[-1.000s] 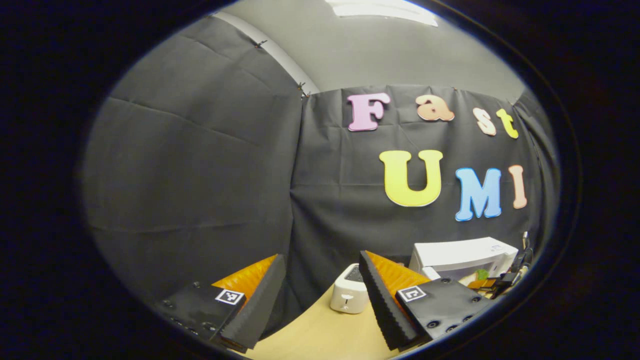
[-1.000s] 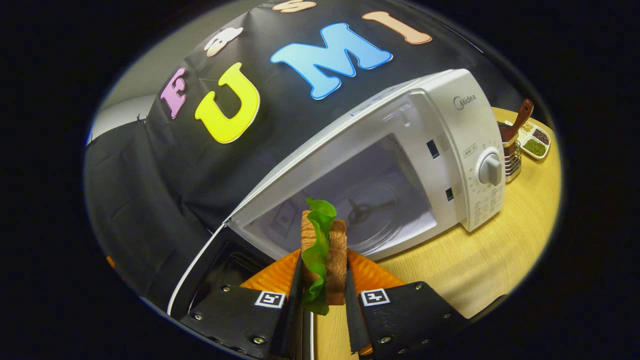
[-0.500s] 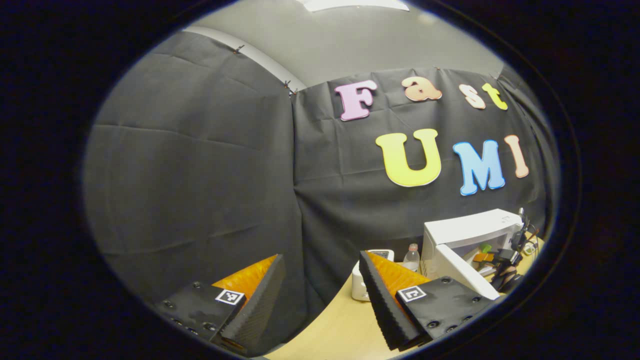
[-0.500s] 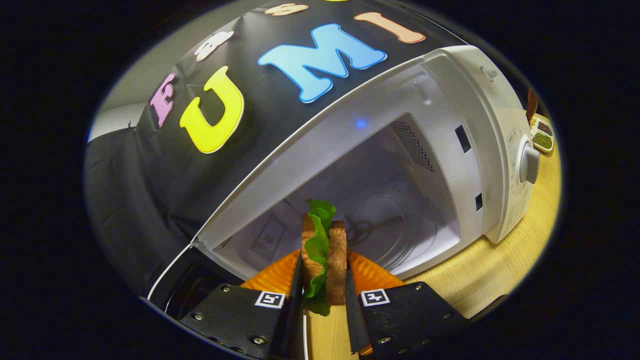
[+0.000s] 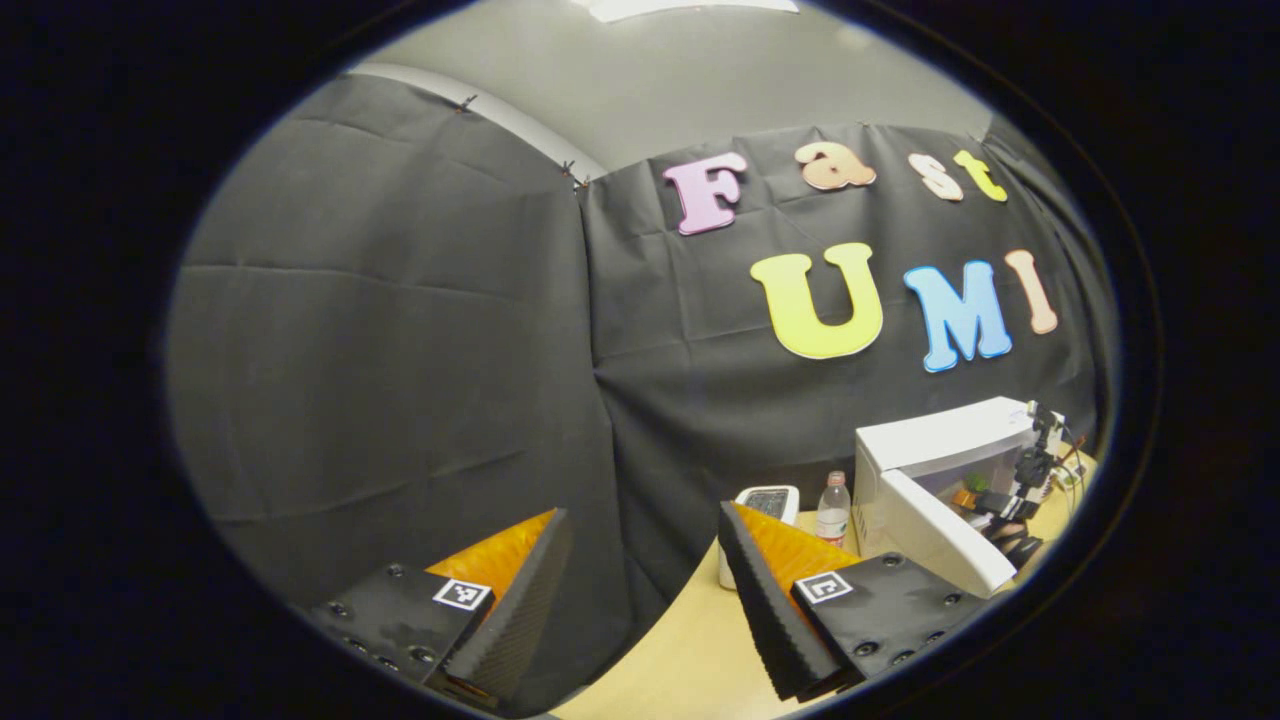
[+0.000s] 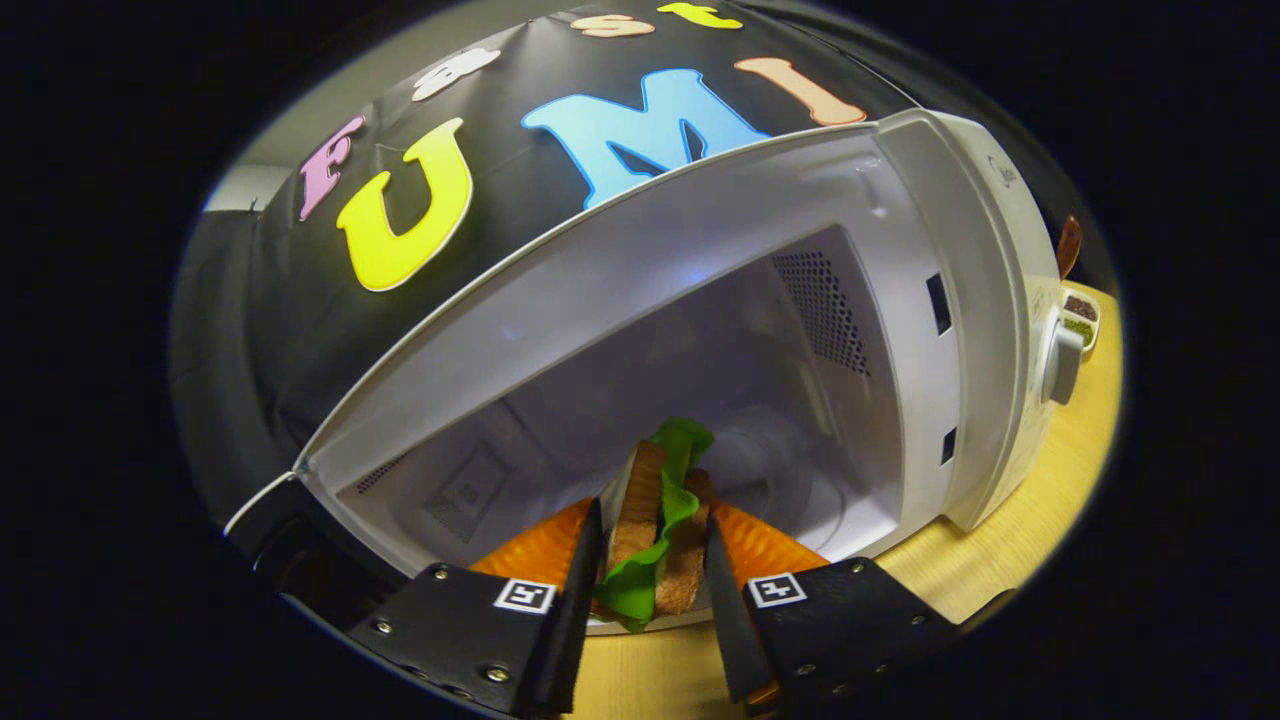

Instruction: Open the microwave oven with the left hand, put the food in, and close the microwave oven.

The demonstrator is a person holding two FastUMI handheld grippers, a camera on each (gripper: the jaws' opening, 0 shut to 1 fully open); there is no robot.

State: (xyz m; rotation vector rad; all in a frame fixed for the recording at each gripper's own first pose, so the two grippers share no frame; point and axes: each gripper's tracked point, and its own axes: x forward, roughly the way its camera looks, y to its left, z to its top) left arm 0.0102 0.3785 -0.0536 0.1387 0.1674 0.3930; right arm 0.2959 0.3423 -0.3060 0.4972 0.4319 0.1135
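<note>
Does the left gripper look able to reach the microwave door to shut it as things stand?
Probably yes. The left gripper is open and holds nothing, and bare table lies between it and the open microwave door, though the right gripper is at the cavity.

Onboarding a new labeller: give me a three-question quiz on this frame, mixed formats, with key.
1. True or false: the microwave door is shut.
2. Multiple choice: what is between the fingers of the right claw?
A) a water bottle
B) a sandwich with lettuce
C) a spoon
3. Short answer: in the left gripper view, is the left claw gripping anything?

Key
1. False. The door stands open and the cavity shows.
2. B. The sandwich sits between the fingers at the mouth of the cavity.
3. No. Its fingers are spread apart with nothing between them, off to the side of the microwave, near the toaster and bottle.
</note>
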